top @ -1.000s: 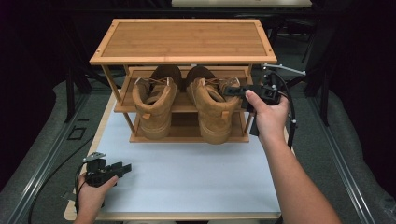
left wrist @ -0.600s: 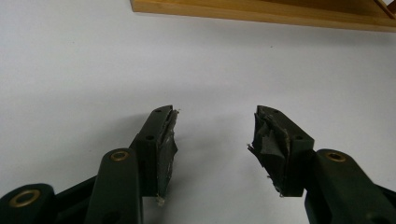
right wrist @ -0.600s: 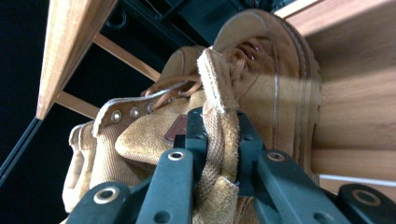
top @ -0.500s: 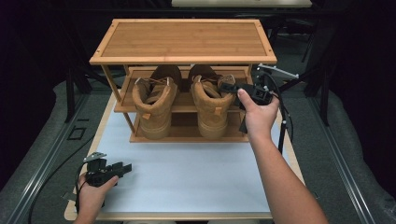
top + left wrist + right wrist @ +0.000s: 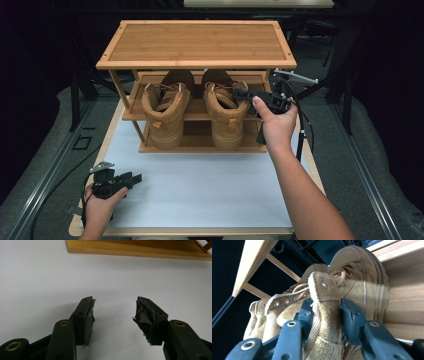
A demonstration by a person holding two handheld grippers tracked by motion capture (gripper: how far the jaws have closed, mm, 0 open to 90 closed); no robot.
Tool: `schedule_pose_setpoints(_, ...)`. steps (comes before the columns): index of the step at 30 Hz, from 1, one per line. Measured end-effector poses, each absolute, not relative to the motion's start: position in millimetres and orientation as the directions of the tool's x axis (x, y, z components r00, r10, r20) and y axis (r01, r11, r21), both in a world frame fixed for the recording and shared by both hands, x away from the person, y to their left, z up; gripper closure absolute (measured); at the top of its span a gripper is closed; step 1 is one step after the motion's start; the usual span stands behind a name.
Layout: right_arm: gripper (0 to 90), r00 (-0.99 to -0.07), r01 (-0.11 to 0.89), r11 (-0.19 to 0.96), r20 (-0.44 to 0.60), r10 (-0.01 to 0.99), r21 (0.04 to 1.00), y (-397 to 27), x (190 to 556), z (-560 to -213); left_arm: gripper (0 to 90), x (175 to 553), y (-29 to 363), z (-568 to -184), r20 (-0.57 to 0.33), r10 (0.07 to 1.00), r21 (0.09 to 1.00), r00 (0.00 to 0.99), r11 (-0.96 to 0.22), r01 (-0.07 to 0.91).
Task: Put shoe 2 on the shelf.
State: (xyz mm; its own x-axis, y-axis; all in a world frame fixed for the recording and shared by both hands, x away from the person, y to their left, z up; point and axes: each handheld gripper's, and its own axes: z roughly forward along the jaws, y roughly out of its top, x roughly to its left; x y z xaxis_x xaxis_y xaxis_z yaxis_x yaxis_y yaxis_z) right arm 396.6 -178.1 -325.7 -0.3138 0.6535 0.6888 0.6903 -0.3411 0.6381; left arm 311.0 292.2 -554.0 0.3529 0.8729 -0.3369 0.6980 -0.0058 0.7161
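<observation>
At the lower left of the high view, the left gripper (image 5: 134, 178) rests low over the white tabletop (image 5: 200, 185) in a person's hand, its jaws standing well apart with nothing between them; the left gripper view shows the same wide gap over bare white surface, the torn dark tape on the pads (image 5: 90, 315) plain to see. Across the middle of the frame stands a bamboo shoe rack (image 5: 195, 42), its middle shelf carrying a pair of tan suede boots: the left boot (image 5: 165, 107) just beside the right boot (image 5: 225, 110), toes pointing away from the camera. At centre right, the right gripper (image 5: 241, 93) reaches in from the rack's right side to the right boot's collar. In the right gripper view, its jaws have just been opening and now bracket the boot's upright back flap (image 5: 325, 312), which sits between the pads, the grip slackened rather than clamped.
</observation>
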Motion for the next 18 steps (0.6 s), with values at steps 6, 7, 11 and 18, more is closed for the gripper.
schedule_pose_setpoints(6,58.5,-0.346,0.662,-0.323,0.658,0.669,0.676,-179,392,-318,48.0,312,293,-550,-0.338,0.871,0.724,0.357,-0.002,0.69)
schedule_pose_setpoints(7,58.6,-0.35,0.657,-0.314,0.646,0.678,0.685,-180,391,-316,48.0,312,292,-549,-0.338,0.871,0.726,0.356,0.0,0.688)
schedule_pose_setpoints(11,58.6,-0.371,0.644,-0.307,0.638,0.675,0.7,-188,383,-308,48.4,313,291,-541,-0.344,0.863,0.733,0.37,0.001,0.68)
schedule_pose_setpoints(18,68.4,-0.39,0.606,-0.276,0.581,0.715,0.746,-207,366,-306,60.7,319,282,-508,-0.325,0.85,0.778,0.414,-0.008,0.628)
